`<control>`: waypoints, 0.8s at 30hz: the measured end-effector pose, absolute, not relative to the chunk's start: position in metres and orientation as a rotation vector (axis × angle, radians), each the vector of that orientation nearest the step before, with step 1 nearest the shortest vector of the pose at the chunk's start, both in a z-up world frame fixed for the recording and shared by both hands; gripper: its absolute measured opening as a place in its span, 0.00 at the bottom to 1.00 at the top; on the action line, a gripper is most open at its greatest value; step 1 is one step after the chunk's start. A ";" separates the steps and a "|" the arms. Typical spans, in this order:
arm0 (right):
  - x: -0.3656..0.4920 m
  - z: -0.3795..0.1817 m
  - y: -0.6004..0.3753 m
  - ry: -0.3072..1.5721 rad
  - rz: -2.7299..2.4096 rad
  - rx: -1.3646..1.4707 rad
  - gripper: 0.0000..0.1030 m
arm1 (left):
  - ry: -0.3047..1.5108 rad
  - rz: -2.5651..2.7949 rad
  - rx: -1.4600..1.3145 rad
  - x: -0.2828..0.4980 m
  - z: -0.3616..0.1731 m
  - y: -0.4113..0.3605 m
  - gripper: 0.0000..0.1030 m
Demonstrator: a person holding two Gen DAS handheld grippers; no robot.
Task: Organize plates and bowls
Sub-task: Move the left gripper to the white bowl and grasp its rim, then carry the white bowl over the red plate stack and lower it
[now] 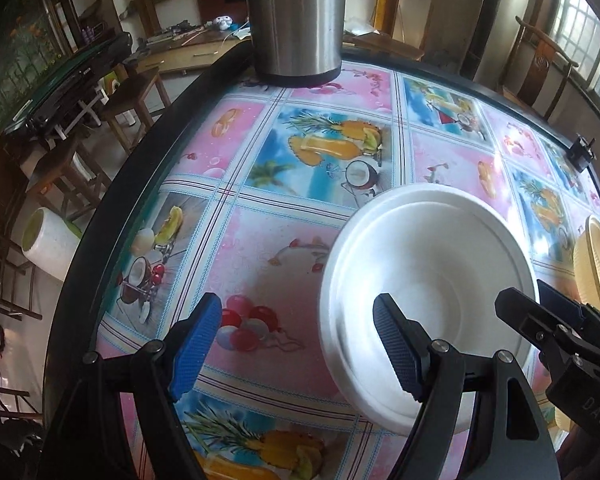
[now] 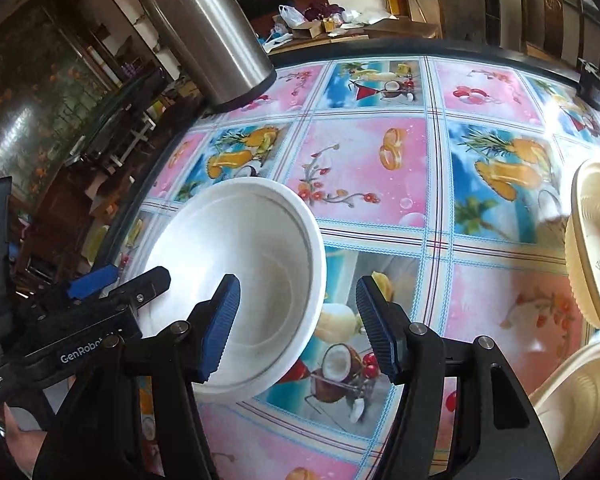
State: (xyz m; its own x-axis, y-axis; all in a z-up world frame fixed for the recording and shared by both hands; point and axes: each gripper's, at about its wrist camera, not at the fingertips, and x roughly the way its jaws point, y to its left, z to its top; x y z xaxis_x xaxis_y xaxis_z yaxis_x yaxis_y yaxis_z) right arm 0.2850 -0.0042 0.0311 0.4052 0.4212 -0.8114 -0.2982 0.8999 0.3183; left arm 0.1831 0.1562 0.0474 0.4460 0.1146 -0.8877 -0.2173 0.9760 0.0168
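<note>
A white foam bowl (image 1: pixel 432 264) (image 2: pixel 240 248) stands upright on the fruit-print tablecloth. My left gripper (image 1: pixel 296 348) is open and straddles the bowl's left rim, one blue pad inside the bowl and the other outside, neither pressing on it. My right gripper (image 2: pixel 298 328) is open too and straddles the opposite rim, with a gap between its outer pad and the rim. Each gripper shows in the other's view: the right gripper (image 1: pixel 528 300) beyond the bowl, the left gripper (image 2: pixel 124 280) at the bowl's left. Cream ribbed plates (image 2: pixel 596 248) lie at the right table edge, another cream plate (image 2: pixel 580 384) nearer.
A tall steel canister (image 1: pixel 296 16) (image 2: pixel 208 32) stands at the far side of the round table (image 1: pixel 112 184). A small black clamp (image 1: pixel 580 152) (image 2: pixel 592 80) sits on the far right rim. Wooden stools and furniture surround the table.
</note>
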 end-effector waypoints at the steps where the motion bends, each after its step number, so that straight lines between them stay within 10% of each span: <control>1: 0.286 0.030 -0.004 1.062 0.459 0.126 0.59 | 1.091 0.207 -0.102 0.184 0.046 0.156 0.76; 4: 0.287 0.027 -0.002 1.068 0.468 0.118 0.59 | 1.107 0.204 -0.103 0.186 0.042 0.155 0.76; 9: 0.286 0.022 0.003 1.066 0.462 0.071 0.31 | 1.106 0.198 -0.104 0.189 0.038 0.152 0.75; 14: 0.278 0.026 0.003 1.035 0.484 0.044 0.16 | 1.138 0.165 -0.072 0.192 0.033 0.141 0.20; 24: 0.254 0.035 -0.012 1.020 0.478 0.081 0.16 | 1.121 0.138 -0.056 0.173 0.046 0.128 0.18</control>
State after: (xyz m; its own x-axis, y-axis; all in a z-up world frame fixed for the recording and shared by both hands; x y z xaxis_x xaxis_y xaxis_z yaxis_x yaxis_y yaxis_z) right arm 0.2540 -0.0117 0.0354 0.4301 0.4197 -0.7993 -0.3458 0.8944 0.2835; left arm 0.1726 0.1281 0.0464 0.4275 0.0828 -0.9002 -0.1387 0.9900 0.0252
